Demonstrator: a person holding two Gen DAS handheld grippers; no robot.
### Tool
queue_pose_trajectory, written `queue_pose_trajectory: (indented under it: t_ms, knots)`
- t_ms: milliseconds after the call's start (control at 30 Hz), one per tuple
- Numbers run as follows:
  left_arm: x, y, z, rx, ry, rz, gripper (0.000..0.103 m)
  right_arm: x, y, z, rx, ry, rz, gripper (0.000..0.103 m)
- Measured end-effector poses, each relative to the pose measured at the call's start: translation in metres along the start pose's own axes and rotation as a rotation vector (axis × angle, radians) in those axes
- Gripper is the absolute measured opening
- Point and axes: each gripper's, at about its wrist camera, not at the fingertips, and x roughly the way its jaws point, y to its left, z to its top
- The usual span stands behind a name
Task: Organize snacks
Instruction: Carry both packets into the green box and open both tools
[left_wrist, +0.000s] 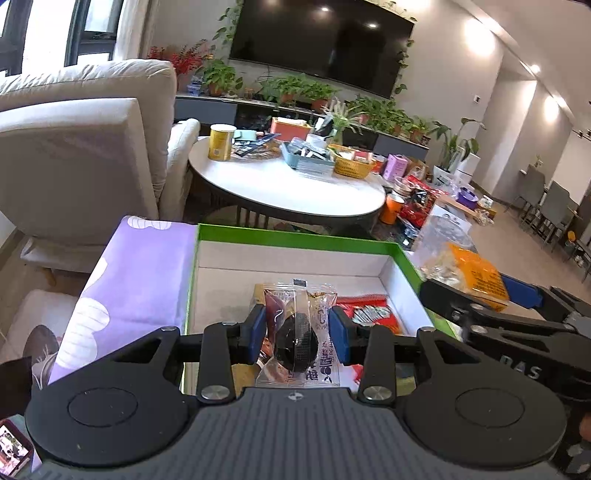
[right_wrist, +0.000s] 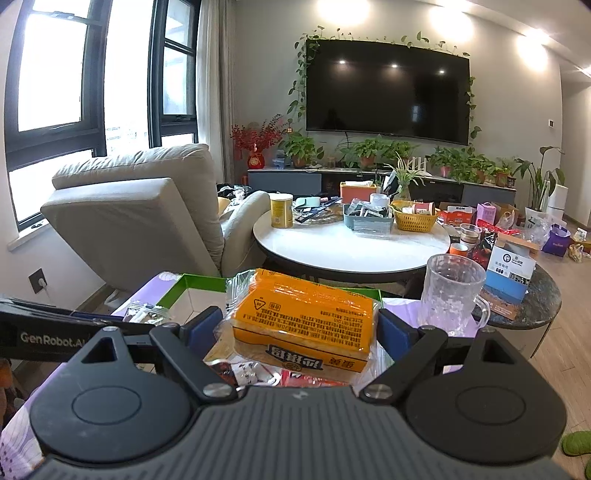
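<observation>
Snacks partly boxed: left tongs (left_wrist: 297, 332) clamp a dark pastry packet (left_wrist: 295, 332) over the green-rimmed box (left_wrist: 295, 236); right tongs (right_wrist: 301, 326) clamp an orange cake pack (right_wrist: 303, 321), not yet in.

Left gripper (left_wrist: 297, 334) was level, pointed forward, blue pads (left_wrist: 256, 334) clamped on a clear-wrapped dark snack (left_wrist: 295, 341). Right gripper (right_wrist: 301, 328) was just to its right, jaws wider, pads (right_wrist: 393, 334) pressed against both sides of an orange snack pack (right_wrist: 301, 319), held raised
</observation>
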Motion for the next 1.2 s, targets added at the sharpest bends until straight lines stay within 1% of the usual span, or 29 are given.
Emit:
queue_pose_trajectory:
  t_ms: [133,333,567,700,800,900,933,967,1200]
  knots:
    - [0.011,0.006,0.004,-0.014,-0.002,0.018,0.034,0.012,-0.001,0.002,0.006,0.013,-0.009,0.093]
    - [0.026,0.007,0.010,0.000,0.008,0.027,0.034,0.024,0.000,0.003,0.013,0.024,-0.010,0.093]
    - [0.046,0.016,0.009,-0.005,0.047,0.051,0.035,0.040,0.002,0.001,0.007,0.045,-0.017,0.093]
    - [0.055,0.017,0.008,-0.001,0.070,0.052,0.035,0.048,0.002,-0.002,0.018,0.068,-0.023,0.093]
    - [0.062,0.017,0.004,0.011,0.111,0.058,0.035,0.054,0.003,-0.004,0.022,0.086,-0.030,0.093]
    - [0.068,0.018,-0.002,0.008,0.161,0.059,0.038,0.058,0.005,-0.009,0.024,0.100,-0.042,0.095]
    - [0.068,0.018,-0.003,0.006,0.170,0.056,0.042,0.059,0.005,-0.010,0.027,0.107,-0.044,0.095]
    - [0.068,0.018,-0.004,0.007,0.174,0.057,0.044,0.060,0.005,-0.011,0.033,0.112,-0.042,0.096]
    - [0.051,0.018,-0.005,0.011,0.153,0.075,0.048,0.053,-0.002,-0.014,0.081,0.137,-0.046,0.096]
